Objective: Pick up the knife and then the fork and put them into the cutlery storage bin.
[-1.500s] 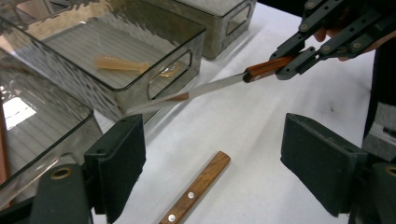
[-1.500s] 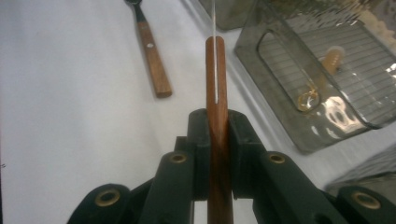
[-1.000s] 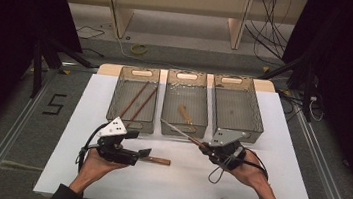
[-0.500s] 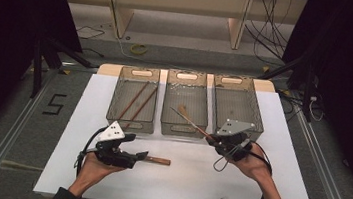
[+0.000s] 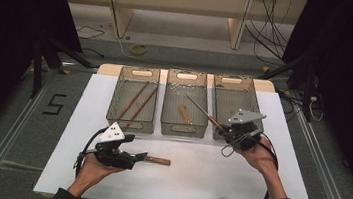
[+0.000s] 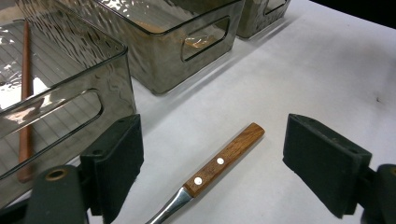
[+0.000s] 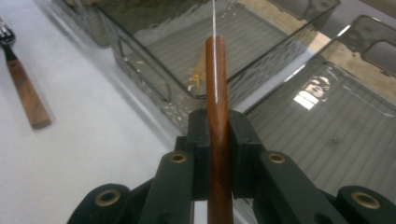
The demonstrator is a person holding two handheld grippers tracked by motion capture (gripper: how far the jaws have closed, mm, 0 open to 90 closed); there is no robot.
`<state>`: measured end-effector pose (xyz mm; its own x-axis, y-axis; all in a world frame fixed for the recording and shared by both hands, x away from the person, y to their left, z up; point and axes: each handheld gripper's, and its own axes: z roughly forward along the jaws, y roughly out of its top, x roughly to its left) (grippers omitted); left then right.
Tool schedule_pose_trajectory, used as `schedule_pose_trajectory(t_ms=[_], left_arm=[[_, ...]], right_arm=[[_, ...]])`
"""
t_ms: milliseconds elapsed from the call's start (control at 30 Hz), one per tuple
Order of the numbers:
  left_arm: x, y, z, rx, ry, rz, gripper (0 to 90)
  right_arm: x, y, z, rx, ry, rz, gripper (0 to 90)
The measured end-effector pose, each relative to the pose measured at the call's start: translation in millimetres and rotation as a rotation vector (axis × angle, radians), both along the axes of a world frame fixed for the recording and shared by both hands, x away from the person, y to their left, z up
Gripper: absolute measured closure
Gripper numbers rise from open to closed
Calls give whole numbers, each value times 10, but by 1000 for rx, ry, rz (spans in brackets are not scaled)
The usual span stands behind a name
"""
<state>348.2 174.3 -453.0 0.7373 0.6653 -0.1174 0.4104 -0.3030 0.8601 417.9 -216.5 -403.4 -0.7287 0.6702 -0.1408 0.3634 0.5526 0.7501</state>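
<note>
Jaws of right gripper (image 7: 217, 154) pinch knife (image 7: 217, 116) by brown wooden handle; thin blade edge-on, hard to see, probably steel. Knife points up-left over middle bin (image 5: 185, 111), long axis diagonal. Jaws of left gripper (image 6: 212, 163) spread wide either side of fork (image 6: 224, 161) lying on white table (image 5: 235, 186): wood handle, 2 rivets, tines cut off. Left bin (image 5: 133, 105) holds 2 chopsticks (image 5: 136, 102).

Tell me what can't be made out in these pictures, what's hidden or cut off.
- Fork: its tines run off the bottom edge of the left gripper view; in the high view the left gripper covers them.
- Knife held by the right gripper: the blade is edge-on and blurred in the right gripper view.
- Item in the middle bin: too small in the high view to identify.
</note>
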Motion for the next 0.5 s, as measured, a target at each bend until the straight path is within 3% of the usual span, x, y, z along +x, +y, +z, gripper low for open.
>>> schedule_pose_trajectory(t_ms=[500], left_arm=[[5,23,4,-1,-3,9,194]], right_arm=[[259,-152,44,21,11,-111,817]])
